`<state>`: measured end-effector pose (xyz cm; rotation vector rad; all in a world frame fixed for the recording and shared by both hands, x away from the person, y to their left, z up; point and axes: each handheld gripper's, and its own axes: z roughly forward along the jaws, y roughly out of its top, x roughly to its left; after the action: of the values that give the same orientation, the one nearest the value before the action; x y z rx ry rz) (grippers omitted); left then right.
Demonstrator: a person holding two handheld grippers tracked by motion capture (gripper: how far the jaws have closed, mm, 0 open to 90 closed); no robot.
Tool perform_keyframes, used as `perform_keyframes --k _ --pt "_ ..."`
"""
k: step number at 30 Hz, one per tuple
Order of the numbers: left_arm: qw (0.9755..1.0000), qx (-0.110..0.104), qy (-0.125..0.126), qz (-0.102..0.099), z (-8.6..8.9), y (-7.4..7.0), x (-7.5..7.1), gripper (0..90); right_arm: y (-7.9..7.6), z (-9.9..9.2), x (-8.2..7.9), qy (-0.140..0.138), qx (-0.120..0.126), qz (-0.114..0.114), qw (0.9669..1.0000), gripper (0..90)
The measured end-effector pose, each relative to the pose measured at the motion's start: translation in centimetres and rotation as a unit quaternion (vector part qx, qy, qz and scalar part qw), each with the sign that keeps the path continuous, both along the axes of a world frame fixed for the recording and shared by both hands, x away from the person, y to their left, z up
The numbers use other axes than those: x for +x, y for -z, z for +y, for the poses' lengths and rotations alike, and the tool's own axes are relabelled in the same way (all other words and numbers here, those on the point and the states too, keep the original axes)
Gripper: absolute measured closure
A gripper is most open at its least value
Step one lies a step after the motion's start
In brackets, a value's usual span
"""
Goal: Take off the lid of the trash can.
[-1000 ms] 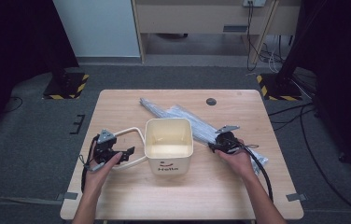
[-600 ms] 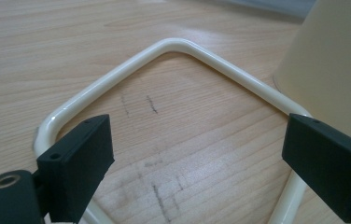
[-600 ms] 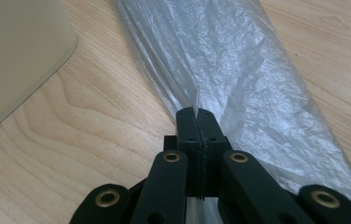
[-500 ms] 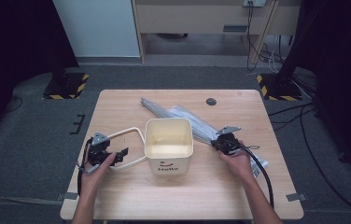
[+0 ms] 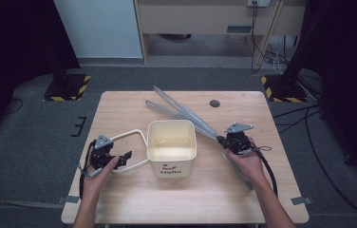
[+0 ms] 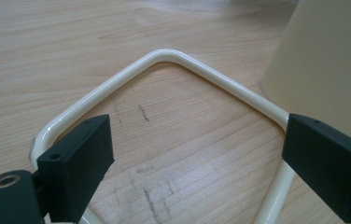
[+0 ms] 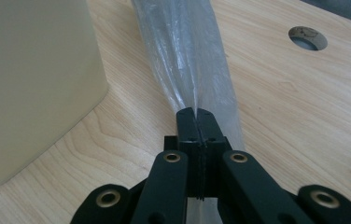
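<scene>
A cream bucket (image 5: 172, 148) with "Hello" on its front stands upright at the table's middle; its wall (image 6: 332, 60) also shows in the left gripper view. Its bent handle (image 5: 130, 135) lies flat on the wood to the left. My left gripper (image 5: 125, 159) is open, its jaws spread wide over that handle (image 6: 187, 65) without touching it. A long clear plastic bag (image 5: 181, 111) runs from the far middle of the table toward the right front. My right gripper (image 5: 224, 140) is shut on the plastic bag (image 7: 187, 46), just right of the bucket (image 7: 33, 84), and holds it a little off the table.
A round cable hole (image 5: 214, 103) sits in the wooden table (image 5: 119, 199) at the far right; it is seen again as a hole (image 7: 308, 37) beyond the bag. Dark floor with cables surrounds the table.
My right gripper has closed on the bag and risen a little, drawing the plastic up into a taut strip. The left hand has barely shifted.
</scene>
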<state>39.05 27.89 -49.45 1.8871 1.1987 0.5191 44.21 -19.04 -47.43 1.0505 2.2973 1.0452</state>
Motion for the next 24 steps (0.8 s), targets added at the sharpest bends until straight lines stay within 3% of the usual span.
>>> perform_keyframes --k 14,17,24 --pt "0.9999 -0.002 0.004 -0.012 -0.2 -0.7 -0.2 8.2 -3.3 0.8 -0.2 -0.015 0.007 -0.031 0.9994 90.0" --pt "0.9997 0.016 0.007 -0.017 -0.4 -0.6 -0.1 8.2 -3.8 1.0 -0.2 -0.016 0.007 -0.033 0.9993 90.0" --pt "0.9998 0.002 0.012 -0.018 -0.6 -0.8 -0.1 8.2 -4.6 1.6 0.2 -0.021 0.011 -0.038 0.9990 90.0"
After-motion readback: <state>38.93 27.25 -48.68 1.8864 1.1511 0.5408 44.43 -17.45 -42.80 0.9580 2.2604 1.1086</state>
